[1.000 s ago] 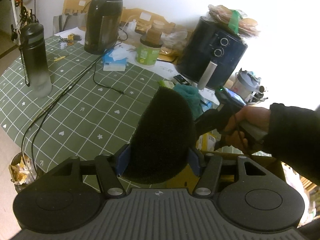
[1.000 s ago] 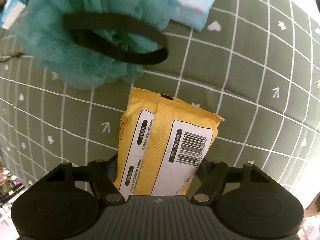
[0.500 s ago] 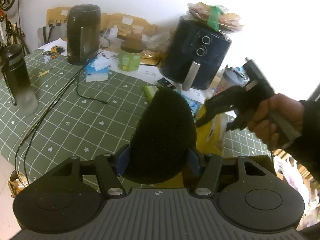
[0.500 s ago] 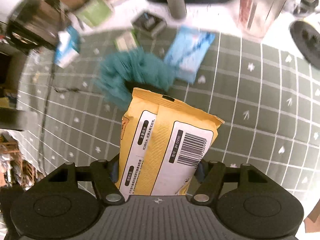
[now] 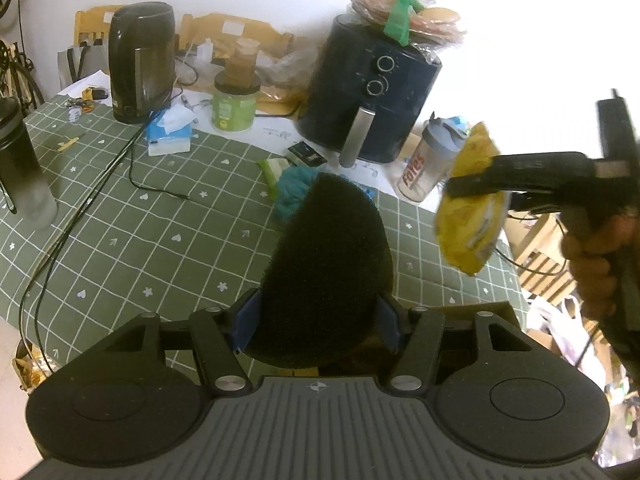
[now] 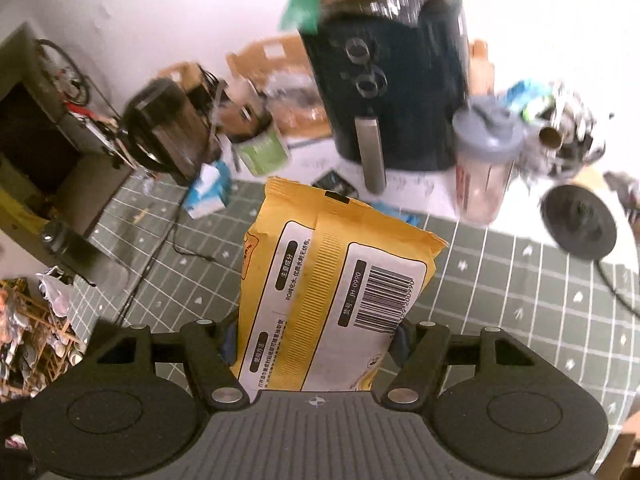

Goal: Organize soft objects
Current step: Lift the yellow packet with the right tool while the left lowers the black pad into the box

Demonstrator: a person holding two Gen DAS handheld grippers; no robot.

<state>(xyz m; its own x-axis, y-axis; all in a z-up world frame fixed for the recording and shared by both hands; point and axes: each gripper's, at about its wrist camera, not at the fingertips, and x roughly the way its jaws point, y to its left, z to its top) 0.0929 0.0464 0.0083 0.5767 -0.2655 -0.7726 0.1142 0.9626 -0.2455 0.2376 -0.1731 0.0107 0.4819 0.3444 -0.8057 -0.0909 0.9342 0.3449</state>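
The left gripper clamps a black foam sponge above the tabletop; the right gripper grips a yellow wet-wipes pack (barcode side up), held clear of the tabletop.

I am in a lived-in home, at a dining bench under a green checked cloth. On its far side stand an electric kettle, a dark air fryer, a tissue box and a shaker bottle. A bicycle leans at far left.
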